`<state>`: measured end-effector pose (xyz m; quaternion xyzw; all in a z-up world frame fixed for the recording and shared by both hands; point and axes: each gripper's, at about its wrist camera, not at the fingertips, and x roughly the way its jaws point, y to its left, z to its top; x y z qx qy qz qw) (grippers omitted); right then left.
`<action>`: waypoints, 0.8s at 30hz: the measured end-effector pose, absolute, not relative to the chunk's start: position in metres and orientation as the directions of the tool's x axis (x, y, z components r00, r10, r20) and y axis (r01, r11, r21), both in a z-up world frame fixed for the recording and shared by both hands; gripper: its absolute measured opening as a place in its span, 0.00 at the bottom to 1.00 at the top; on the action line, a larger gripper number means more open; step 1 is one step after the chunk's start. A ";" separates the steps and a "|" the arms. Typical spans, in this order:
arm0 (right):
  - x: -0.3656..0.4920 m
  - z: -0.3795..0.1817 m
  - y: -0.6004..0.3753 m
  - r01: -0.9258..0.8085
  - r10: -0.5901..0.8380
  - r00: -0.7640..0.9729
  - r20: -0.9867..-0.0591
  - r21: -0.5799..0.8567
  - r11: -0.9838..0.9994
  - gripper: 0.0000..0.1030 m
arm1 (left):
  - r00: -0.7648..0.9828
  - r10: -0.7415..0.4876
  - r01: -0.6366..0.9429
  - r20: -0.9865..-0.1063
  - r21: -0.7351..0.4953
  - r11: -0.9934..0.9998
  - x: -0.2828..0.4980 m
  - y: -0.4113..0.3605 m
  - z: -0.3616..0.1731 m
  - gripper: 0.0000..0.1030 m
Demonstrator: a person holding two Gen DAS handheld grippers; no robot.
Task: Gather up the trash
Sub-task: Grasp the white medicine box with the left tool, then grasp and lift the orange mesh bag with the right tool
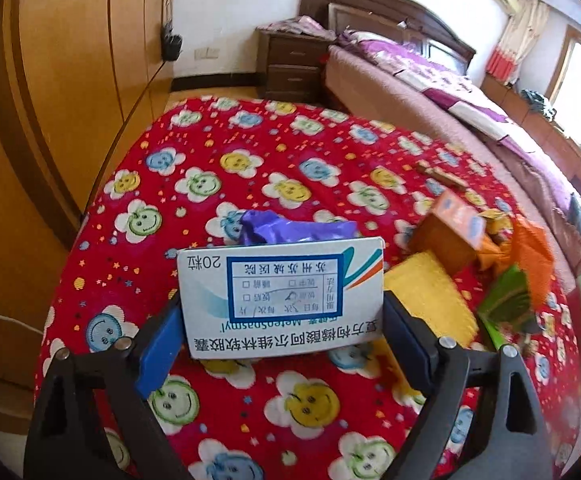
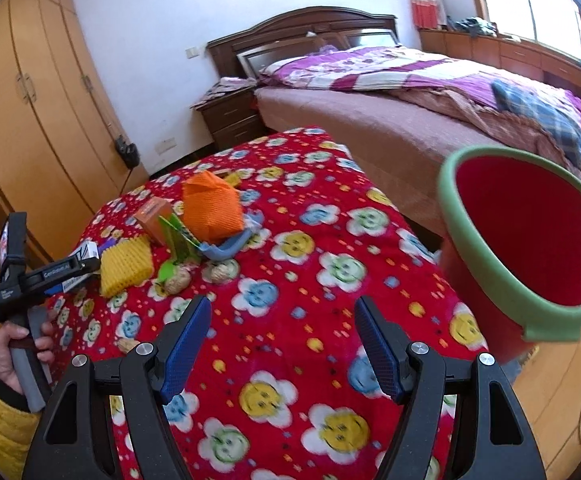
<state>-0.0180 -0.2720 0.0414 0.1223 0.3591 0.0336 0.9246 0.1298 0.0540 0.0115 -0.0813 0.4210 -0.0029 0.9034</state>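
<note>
Left tongs (image 1: 282, 320) pinch medicine box (image 1: 282, 296); right tongs (image 2: 282, 344) spread, empty; bin (image 2: 530, 240) at 2 o'clock.

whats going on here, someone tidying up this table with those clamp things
A person is clearing trash off a table covered with a red flower-print cloth. The left gripper is shut on a white medicine box. The right gripper is open and empty, over bare cloth. A red bin with a green rim stands beside the table on the right. More litter still lies in a pile on the table: an orange mesh bag, a yellow foam net and a small orange carton.
</note>
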 end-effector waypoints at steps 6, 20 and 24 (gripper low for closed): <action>0.015 0.046 -0.257 -0.031 0.203 0.729 -0.654 0.265 0.964 0.73 | 0.695 -0.094 -0.040 -0.713 -0.169 0.985 0.117 0.043 0.028 0.88; 0.097 0.035 -0.230 -0.036 0.207 0.696 -0.687 0.254 0.966 0.73 | 0.667 -0.122 -0.004 -0.735 -0.167 0.986 0.133 0.009 0.005 0.88; 0.109 0.023 -0.231 -0.020 0.213 0.680 -0.701 0.274 0.962 0.73 | 0.667 -0.124 0.001 -0.735 -0.166 0.986 0.134 0.007 0.000 0.88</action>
